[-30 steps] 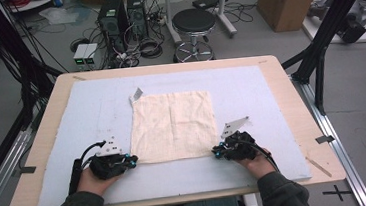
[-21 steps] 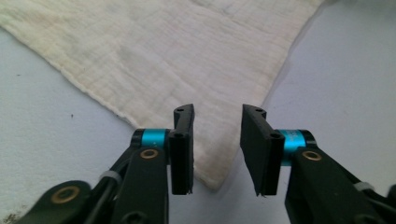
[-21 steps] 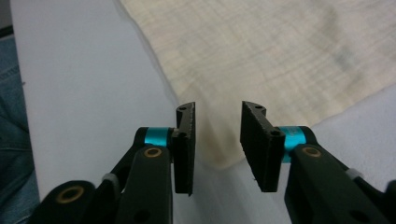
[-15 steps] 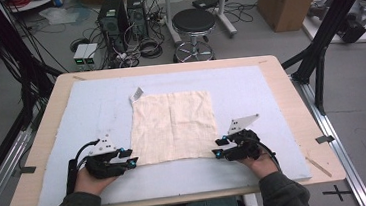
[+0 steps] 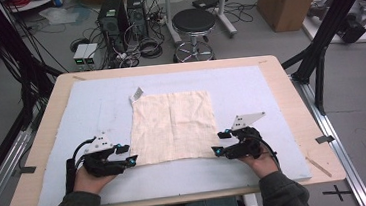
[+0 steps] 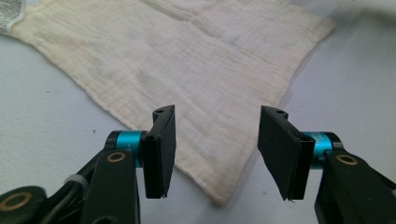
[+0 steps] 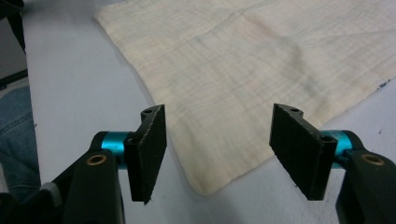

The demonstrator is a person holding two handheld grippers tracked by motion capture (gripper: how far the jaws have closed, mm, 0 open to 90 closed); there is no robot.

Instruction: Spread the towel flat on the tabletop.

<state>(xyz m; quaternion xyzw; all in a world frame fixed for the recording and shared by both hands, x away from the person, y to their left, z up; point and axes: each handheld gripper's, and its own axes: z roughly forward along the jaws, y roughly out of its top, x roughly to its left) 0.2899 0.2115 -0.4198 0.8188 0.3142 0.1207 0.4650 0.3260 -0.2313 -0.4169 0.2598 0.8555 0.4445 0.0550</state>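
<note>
A cream muslin cloth (image 5: 173,126) lies flat in the middle of the pale blue surface (image 5: 270,95). The left gripper (image 5: 132,160) and right gripper (image 5: 215,152) sit at its two near corners. Both have just been opening their jaws, which stand spread with each corner lying loose between them.

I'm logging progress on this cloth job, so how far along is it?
Done: the cloth lies spread flat on the blue mat. In hand: nothing; the left gripper and right gripper have just been opening, each at a near corner, pads clear. Left: probably regrasping, if folding follows.
</note>
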